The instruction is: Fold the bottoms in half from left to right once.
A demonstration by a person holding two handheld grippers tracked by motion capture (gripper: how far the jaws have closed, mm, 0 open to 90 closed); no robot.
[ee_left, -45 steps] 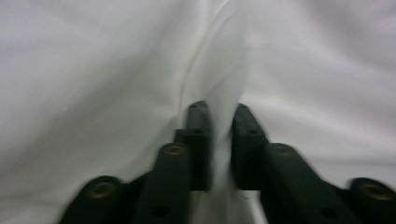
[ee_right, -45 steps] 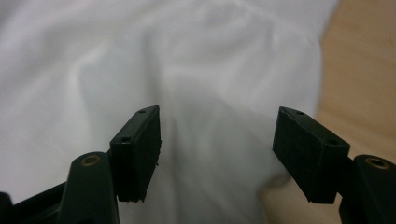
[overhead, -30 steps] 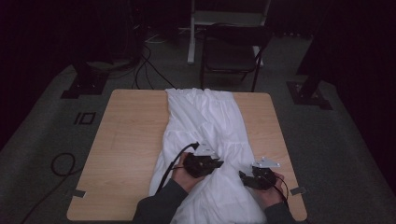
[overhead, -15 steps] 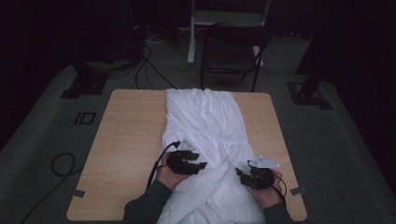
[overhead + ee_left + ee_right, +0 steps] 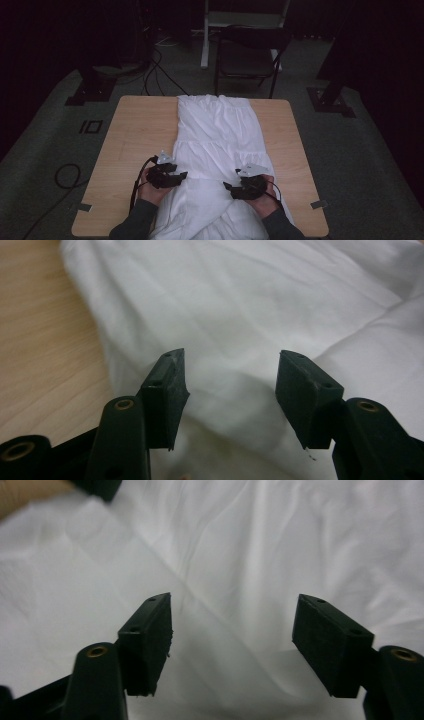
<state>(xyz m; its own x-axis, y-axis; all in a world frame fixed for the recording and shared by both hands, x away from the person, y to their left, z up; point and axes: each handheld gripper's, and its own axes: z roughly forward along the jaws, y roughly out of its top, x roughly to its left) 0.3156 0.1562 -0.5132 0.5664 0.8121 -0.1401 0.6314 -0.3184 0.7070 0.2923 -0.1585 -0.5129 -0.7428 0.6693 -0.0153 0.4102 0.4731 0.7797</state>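
Here, from the largest thing down to the smallest:

Bench (image 5: pixel 130 150): a pale wooden top, bare on both sides of the cloth.

White garment (image 5: pixel 217 130): spread lengthwise down the middle of the bench, from the far edge to the near one, where it spills over. Seams cross it and the near part lies in loose folds.

Handling, as I judge it: light, soft and limp; it will sag and bunch when lifted, and a single thin layer may slip from the pads. Nothing fragile about it.

Where to grip: best at a doubled edge or a raised fold at the near left and near right sides, not on the flat middle.

Left claw (image 5: pixel 181 175): at the garment's near left edge, tips pointing right over the cloth. Its jaws have just been opening and stand apart with nothing pinched between them; cloth lies beneath, in the left gripper view (image 5: pixel 230 390).

Right claw (image 5: pixel 228 187): over the near right part, pointing left. Its jaws have just been opening too, wide and empty above the folds (image 5: pixel 232 640).
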